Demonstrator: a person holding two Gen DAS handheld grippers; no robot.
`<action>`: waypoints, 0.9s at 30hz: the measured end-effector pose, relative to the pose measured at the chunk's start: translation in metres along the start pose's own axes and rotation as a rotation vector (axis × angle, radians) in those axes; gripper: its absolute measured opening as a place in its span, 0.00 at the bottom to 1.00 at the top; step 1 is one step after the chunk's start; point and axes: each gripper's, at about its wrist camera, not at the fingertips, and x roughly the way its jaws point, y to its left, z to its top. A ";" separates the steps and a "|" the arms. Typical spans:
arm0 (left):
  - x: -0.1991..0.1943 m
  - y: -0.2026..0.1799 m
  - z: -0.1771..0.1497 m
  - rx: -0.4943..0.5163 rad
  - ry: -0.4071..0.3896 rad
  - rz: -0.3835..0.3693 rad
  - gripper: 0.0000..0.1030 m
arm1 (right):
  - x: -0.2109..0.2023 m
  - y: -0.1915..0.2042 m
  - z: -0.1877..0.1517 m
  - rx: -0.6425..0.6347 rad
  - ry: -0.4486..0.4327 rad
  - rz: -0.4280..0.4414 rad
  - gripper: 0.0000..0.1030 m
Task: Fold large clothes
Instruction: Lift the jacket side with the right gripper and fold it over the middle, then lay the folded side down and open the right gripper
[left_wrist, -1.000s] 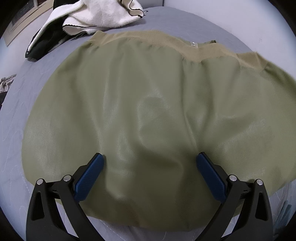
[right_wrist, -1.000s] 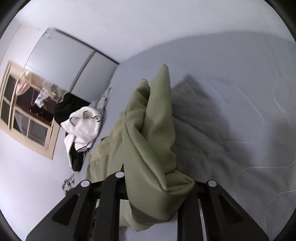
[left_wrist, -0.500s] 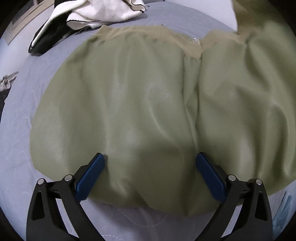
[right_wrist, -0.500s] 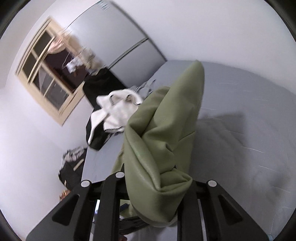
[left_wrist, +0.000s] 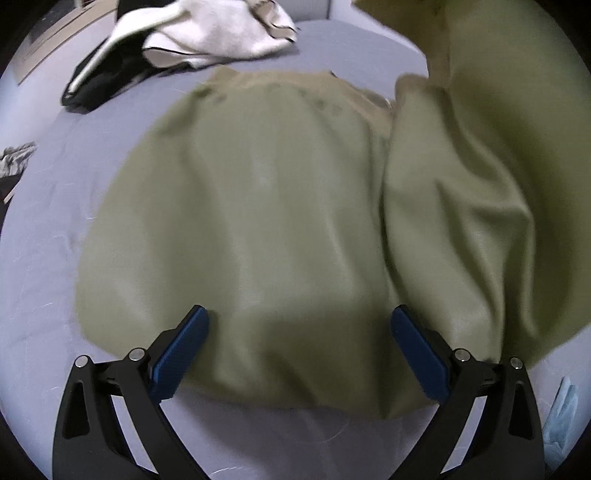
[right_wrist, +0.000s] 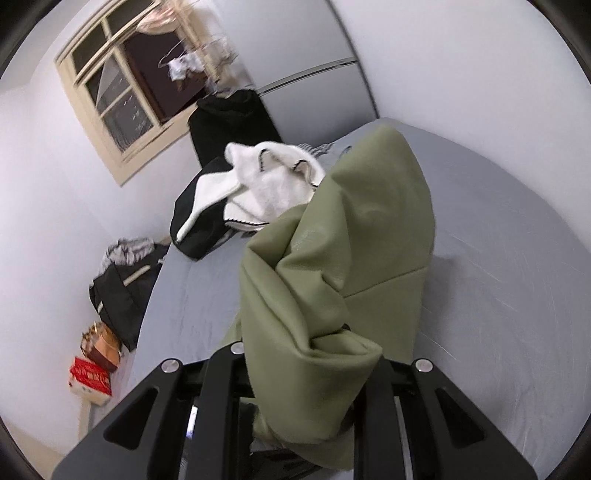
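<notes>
Fabric of the olive garment (left_wrist: 258, 206) lay spread on the grey bed (left_wrist: 44, 229), filling the middle of the left wrist frame, while its right side had risen since a second before into a tall fold along the right edge. In the right wrist view the right gripper (right_wrist: 310, 373) was clamped on a bunched wad of that garment, jaws narrow around it, and the room behind had swung round as the wad was carried up and over. The left gripper (left_wrist: 299, 350) hung over the near hem, jaws wide, holding nothing. A white-and-black pile (left_wrist: 192, 40) sat upper left. Judged from this, the first side fold was under way.
</notes>
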 end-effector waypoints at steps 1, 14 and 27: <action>-0.004 0.007 0.000 -0.011 -0.005 0.003 0.94 | 0.004 0.008 0.001 -0.021 0.005 -0.013 0.18; -0.038 0.117 -0.047 -0.168 0.046 0.166 0.94 | 0.138 0.119 -0.034 -0.228 0.265 -0.015 0.18; -0.044 0.168 -0.105 -0.346 0.121 0.204 0.94 | 0.220 0.128 -0.118 -0.303 0.522 -0.036 0.33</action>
